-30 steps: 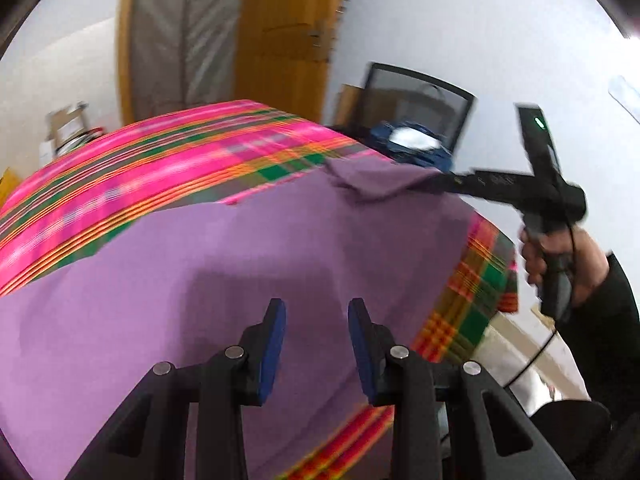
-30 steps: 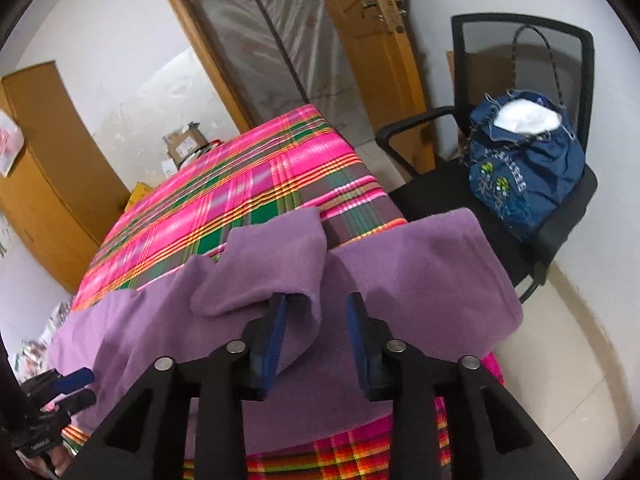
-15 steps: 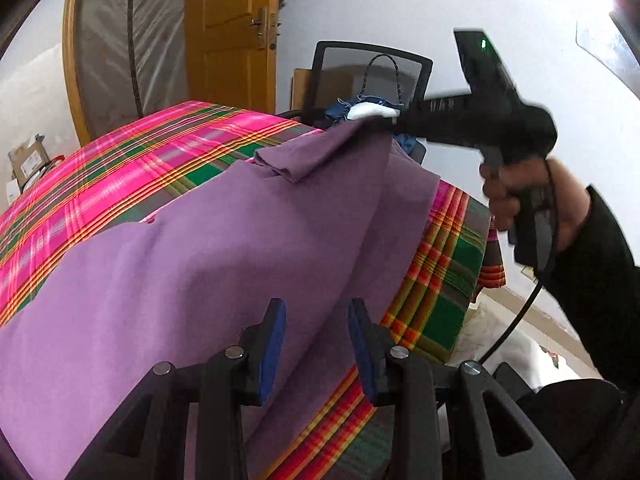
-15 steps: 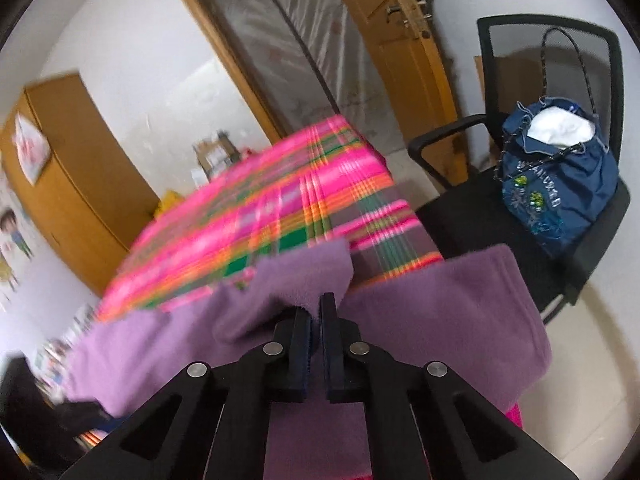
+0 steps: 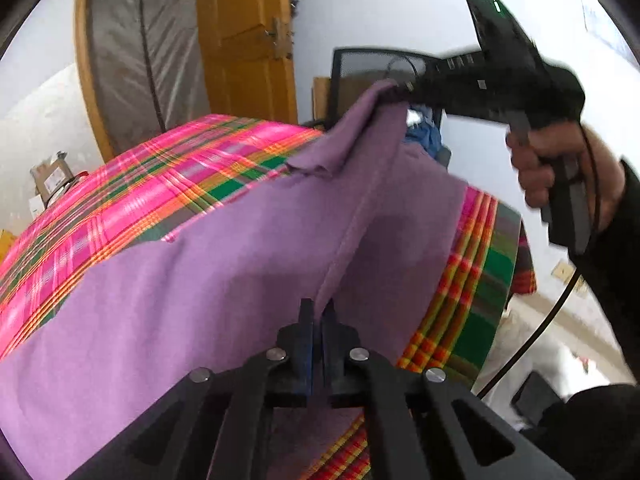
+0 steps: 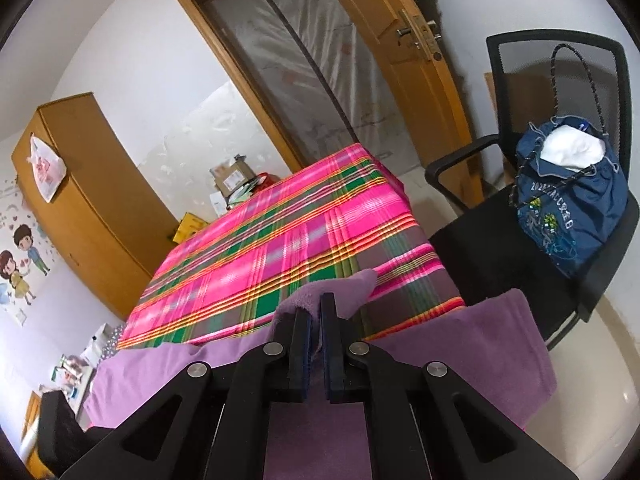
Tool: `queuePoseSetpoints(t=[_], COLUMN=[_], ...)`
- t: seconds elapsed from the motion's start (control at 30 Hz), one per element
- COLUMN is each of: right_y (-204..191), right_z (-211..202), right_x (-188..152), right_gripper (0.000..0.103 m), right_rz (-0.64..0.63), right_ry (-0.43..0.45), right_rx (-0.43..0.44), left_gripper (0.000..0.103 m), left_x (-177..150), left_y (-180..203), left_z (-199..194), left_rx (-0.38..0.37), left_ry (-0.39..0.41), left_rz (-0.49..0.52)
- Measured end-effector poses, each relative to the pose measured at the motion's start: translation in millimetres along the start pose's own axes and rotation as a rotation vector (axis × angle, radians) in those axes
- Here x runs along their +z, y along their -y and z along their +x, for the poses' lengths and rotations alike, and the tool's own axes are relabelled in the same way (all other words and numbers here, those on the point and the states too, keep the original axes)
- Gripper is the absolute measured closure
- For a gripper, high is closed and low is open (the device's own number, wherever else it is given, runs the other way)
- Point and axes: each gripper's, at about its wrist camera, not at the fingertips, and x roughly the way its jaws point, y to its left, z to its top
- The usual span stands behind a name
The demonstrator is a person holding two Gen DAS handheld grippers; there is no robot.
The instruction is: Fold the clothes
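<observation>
A purple garment (image 5: 208,280) lies spread over the near part of a table with a pink plaid cloth (image 5: 168,176). My left gripper (image 5: 317,312) is shut on a raised ridge of the purple garment near the table's front edge. In the left wrist view my right gripper (image 5: 400,90), held by a hand (image 5: 560,164), lifts a far corner of the garment well above the table. The right wrist view shows the right gripper (image 6: 316,310) shut on that purple corner (image 6: 348,288), with the rest of the garment (image 6: 460,344) hanging below it.
A black office chair (image 6: 532,216) with a blue bag (image 6: 568,208) on its seat stands just right of the table. Behind the table are a wooden door (image 6: 404,64), a wooden wardrobe (image 6: 84,200) and cardboard boxes (image 6: 232,176). A cable (image 5: 536,336) hangs from the right gripper.
Both grippers went from open to shut on the purple garment. The right one closed first and raised its corner higher; the left one closed on a ridge of the cloth in the last half second.
</observation>
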Motion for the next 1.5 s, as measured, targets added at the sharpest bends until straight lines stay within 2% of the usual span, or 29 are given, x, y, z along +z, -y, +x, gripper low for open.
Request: queuePoseSetpoints(t=[0.1, 0.23, 0.6, 0.97, 1.03, 1.1, 1.17, 1.27, 1.37, 1.5], right_y=[0, 10, 48, 54, 52, 49, 47, 44, 41, 55], right_z=[-10, -19, -27, -22, -25, -28, -31, -36, -41, -52], right_x=[1, -12, -63, -73, -74, -76, -77, -78, -80, -82], right_gripper=[0.099, 0.099, 0.099, 0.095, 0.089, 0.074, 0.068, 0.06, 0.058, 0.056], right_rz=[0.004, 0.032, 0.136, 0.127, 0.098, 0.067, 0.036, -0.01, -0.057, 0.039], right_ry=[0.024, 0.019, -0.06, -0.123, -0.127, -0.13, -0.132, -0.136, -0.14, -0.13], right_rx=[0.006, -0.011, -0.096, -0.138, -0.164, -0.192, -0.22, -0.262, -0.304, -0.242], left_gripper=[0.1, 0.1, 0.1, 0.098, 0.095, 0.095, 0.095, 0.095, 0.095, 0.095], left_x=[7, 7, -18, -21, -19, -18, -17, -16, -17, -24], left_y=[0, 7, 10, 2, 4, 5, 7, -2, -20, -39], left_z=[-17, -24, -2, 1, -5, -16, -26, -33, -30, -10], left_rx=[-0.016, -0.069, -0.136, -0.207, -0.244, -0.325, -0.334, -0.318, -0.284, -0.23], left_ry=[0.047, 0.045, -0.073, -0.089, -0.084, -0.063, -0.036, -0.018, -0.015, -0.072], left_rz=[-0.014, 0.003, -0.021, -0.088, -0.088, -0.084, -0.058, -0.071, -0.136, -0.224])
